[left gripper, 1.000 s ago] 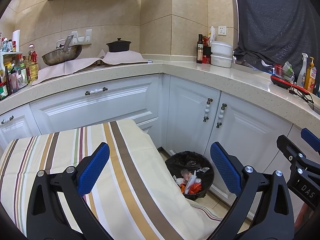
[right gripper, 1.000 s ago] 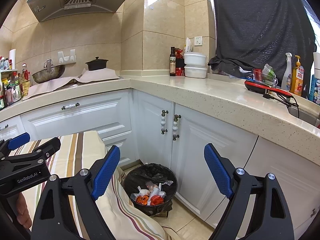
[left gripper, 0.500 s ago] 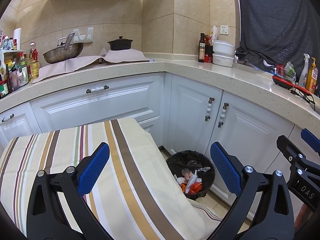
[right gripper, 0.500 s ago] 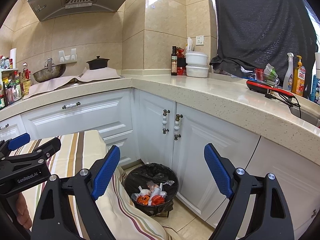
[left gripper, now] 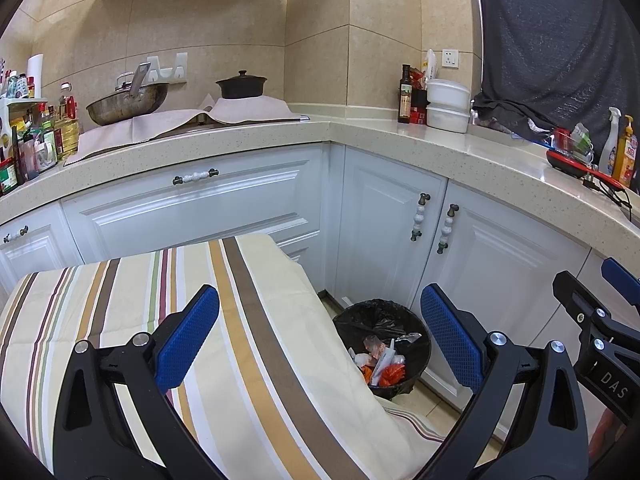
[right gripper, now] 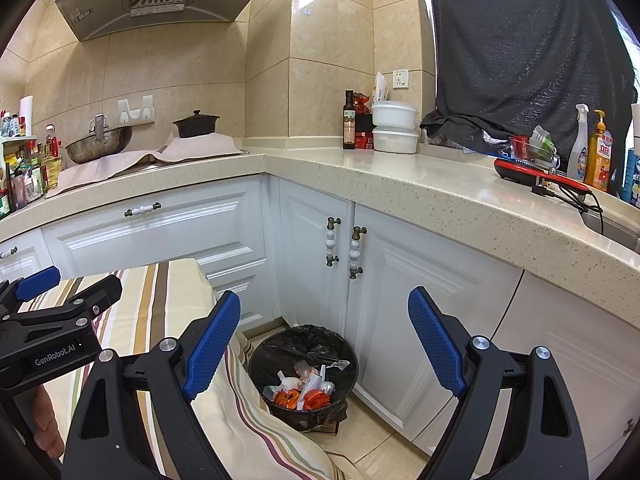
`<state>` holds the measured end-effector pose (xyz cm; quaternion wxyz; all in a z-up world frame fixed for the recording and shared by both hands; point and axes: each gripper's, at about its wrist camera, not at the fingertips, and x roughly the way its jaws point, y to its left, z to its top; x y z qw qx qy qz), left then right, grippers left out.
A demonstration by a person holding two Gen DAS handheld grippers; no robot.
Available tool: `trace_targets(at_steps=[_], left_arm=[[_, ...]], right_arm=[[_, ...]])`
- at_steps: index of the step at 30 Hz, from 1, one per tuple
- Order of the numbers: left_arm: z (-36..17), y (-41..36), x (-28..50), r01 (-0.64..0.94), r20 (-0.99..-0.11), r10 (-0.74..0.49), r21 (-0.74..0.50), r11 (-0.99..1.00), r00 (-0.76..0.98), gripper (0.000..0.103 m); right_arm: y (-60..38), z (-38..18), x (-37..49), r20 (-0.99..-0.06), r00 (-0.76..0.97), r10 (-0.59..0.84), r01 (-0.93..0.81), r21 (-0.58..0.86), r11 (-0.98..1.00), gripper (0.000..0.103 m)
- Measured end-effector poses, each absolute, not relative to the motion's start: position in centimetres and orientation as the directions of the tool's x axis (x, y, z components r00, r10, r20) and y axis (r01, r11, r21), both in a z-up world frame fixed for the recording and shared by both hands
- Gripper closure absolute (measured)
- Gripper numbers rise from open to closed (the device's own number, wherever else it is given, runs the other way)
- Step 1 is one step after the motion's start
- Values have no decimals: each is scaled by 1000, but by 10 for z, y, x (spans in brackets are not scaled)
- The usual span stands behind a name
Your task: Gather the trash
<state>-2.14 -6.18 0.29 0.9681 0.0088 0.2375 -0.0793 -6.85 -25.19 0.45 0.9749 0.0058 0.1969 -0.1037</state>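
A black-lined trash bin [left gripper: 382,346] stands on the floor in the cabinet corner, holding orange and white wrappers [left gripper: 380,366]. It also shows in the right wrist view [right gripper: 304,372], with the trash [right gripper: 302,390] inside. My left gripper [left gripper: 320,336] is open and empty, held above the striped tablecloth [left gripper: 140,300] and up-left of the bin. My right gripper [right gripper: 324,346] is open and empty, held above the bin. Each gripper shows at the edge of the other's view: the right one [left gripper: 600,320] and the left one [right gripper: 52,312].
White cabinets [right gripper: 400,280] run under an L-shaped beige counter [right gripper: 400,180]. On the counter are a wok [left gripper: 128,102], a black pot [left gripper: 241,86], a dark bottle [right gripper: 349,122], white containers [right gripper: 394,128], a red appliance [right gripper: 536,172] and detergent bottles [right gripper: 592,152].
Both views have shifted slightly, the scene sitting a little lower and to the right in the frame. Both grippers stay open and empty.
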Motion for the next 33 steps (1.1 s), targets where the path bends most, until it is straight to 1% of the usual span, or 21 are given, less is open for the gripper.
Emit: trace_targets(at_steps=[22,28,33], left_arm=[[-2,-59,-18,154,-479,-151,-34,988,865,5],[-8,-60,-13,193,-513,-203,-74,978,834,5],[-8,-60,-13,171,-497,-172,-48,984,851,5]], right_arm=[[-247,1,-64,-394,898,-195,199,-31,979,20],[-247,0,-63,-396,898,-190,193,-32,981,20],[-245,-1,-61,-402,898,-180,183,-32,983,20]])
